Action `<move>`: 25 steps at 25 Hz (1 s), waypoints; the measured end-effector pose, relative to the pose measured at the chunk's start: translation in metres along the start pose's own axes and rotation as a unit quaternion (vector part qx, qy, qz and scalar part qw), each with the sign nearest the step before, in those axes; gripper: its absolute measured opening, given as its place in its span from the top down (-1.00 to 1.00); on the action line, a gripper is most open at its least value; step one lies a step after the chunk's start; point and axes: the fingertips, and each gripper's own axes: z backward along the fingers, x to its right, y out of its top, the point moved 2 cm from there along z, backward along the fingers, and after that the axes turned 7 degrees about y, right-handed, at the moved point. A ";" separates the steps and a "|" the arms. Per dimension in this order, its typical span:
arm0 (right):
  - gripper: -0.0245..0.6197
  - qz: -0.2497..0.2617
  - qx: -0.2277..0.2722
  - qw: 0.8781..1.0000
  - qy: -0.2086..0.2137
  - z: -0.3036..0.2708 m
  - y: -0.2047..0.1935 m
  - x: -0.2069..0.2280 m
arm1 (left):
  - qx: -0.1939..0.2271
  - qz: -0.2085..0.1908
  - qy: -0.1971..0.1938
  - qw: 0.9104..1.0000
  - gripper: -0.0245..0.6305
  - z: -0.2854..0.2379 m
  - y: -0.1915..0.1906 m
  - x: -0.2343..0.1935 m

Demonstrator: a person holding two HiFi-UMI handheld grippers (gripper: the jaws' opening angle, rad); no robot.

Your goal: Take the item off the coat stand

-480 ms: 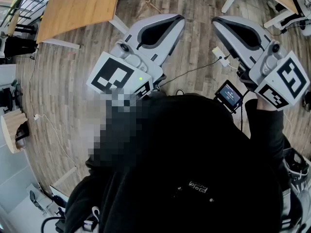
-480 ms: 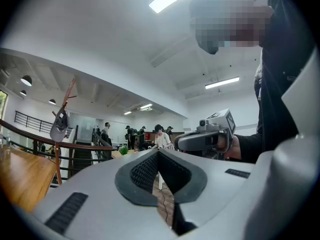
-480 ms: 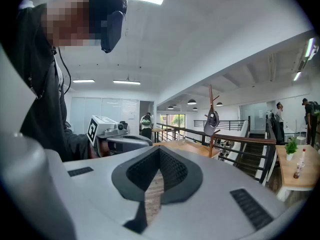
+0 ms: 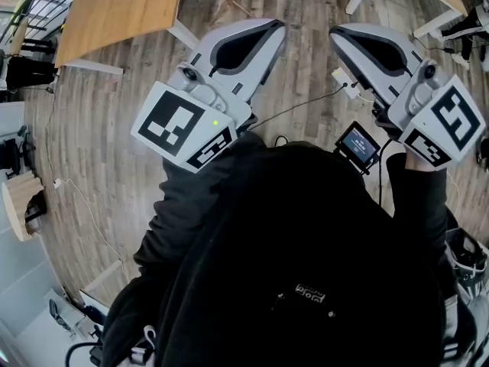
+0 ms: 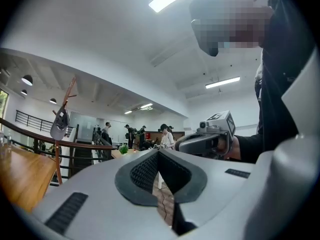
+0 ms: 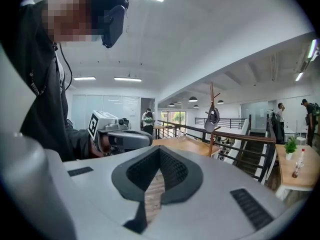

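You haven't started the real work. Your left gripper (image 5: 159,153) and right gripper (image 6: 160,154) are both closed on nothing, well short of the coat stand (image 6: 211,96). Beyond the wooden table (image 6: 186,145), the grey item (image 6: 213,116) hangs high on that stand; approach and lift-off remain.

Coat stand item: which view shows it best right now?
The left gripper view: the gray item looks largest there, hanging on the coat stand clear against the pale wall. The right gripper view shows it smaller, beyond a railing. The head view does not show it.
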 end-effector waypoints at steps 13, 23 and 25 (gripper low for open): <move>0.89 -0.034 0.000 0.999 0.014 -0.003 -0.010 0.009 | -0.013 0.005 0.010 1.000 0.93 0.008 -0.011 -0.002; 0.89 -0.014 -0.001 1.000 -0.003 -0.001 -0.011 0.010 | 0.001 -0.007 0.000 1.000 0.93 -0.006 -0.017 -0.011; 0.89 -0.016 0.002 1.000 -0.010 0.002 -0.014 0.013 | 0.000 -0.004 -0.004 1.000 0.93 -0.010 -0.023 -0.013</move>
